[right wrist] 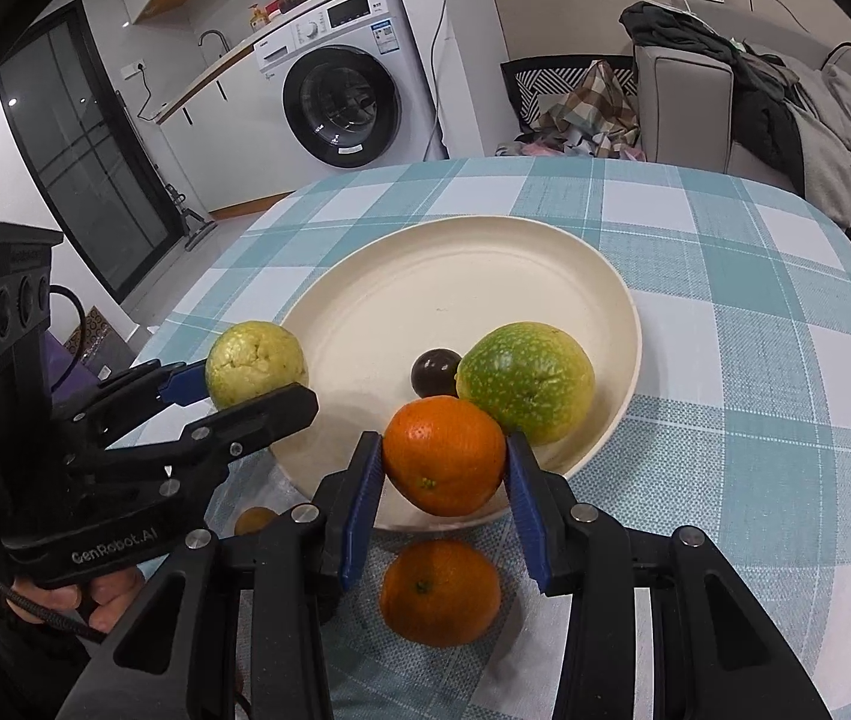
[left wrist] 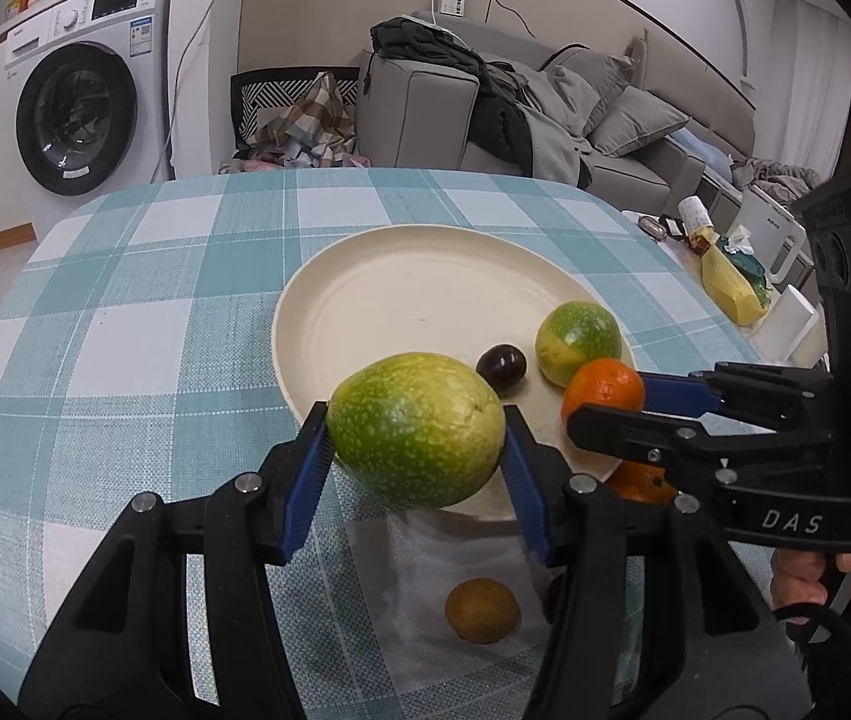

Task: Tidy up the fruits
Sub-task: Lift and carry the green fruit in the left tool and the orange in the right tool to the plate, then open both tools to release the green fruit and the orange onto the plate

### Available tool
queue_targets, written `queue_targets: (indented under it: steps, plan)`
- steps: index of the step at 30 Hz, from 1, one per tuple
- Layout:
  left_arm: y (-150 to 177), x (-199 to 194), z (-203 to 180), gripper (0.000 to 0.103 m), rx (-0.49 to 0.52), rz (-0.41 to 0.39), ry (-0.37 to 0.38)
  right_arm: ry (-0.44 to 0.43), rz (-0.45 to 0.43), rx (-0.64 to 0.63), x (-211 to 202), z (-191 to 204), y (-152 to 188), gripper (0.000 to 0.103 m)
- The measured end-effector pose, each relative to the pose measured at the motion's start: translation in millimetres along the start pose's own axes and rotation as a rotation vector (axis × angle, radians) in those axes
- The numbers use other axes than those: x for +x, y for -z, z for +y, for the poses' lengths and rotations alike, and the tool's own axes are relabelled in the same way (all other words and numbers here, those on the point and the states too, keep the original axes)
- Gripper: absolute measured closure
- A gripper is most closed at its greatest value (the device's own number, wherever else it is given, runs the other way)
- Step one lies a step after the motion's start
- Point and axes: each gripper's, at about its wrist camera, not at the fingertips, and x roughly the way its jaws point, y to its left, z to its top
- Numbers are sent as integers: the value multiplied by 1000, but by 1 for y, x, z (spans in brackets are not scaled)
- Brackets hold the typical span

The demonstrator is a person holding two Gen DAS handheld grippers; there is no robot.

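My left gripper (left wrist: 416,432) is shut on a green speckled fruit (left wrist: 416,429), held above the near rim of the cream plate (left wrist: 401,300); it shows in the right wrist view (right wrist: 256,366). My right gripper (right wrist: 443,459) is shut on an orange (right wrist: 443,453), held over the plate's (right wrist: 455,288) near edge. On the plate lie a second green fruit (right wrist: 524,381) and a dark round fruit (right wrist: 434,371). Another orange (right wrist: 439,593) and a brown kiwi (left wrist: 482,609) lie on a clear bag on the table.
The table has a teal checked cloth (left wrist: 125,330). A washing machine (left wrist: 83,96) and a sofa with clothes (left wrist: 515,108) stand behind. Bottles and a white box (left wrist: 737,276) sit beyond the table's right edge.
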Motion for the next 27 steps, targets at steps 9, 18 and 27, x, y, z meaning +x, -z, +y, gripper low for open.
queue_targets:
  steps: [9,18,27]
  plan:
    - [1,-3,-2,51,5,-1,-1,8,-20,-8,-8,1,4,60]
    - [1,-35,-3,27,15,-64,-17,55,-76,-2,-41,-1,20,46]
    - [18,-81,-12,1,21,-114,-51,37,-113,11,-68,0,39,2]
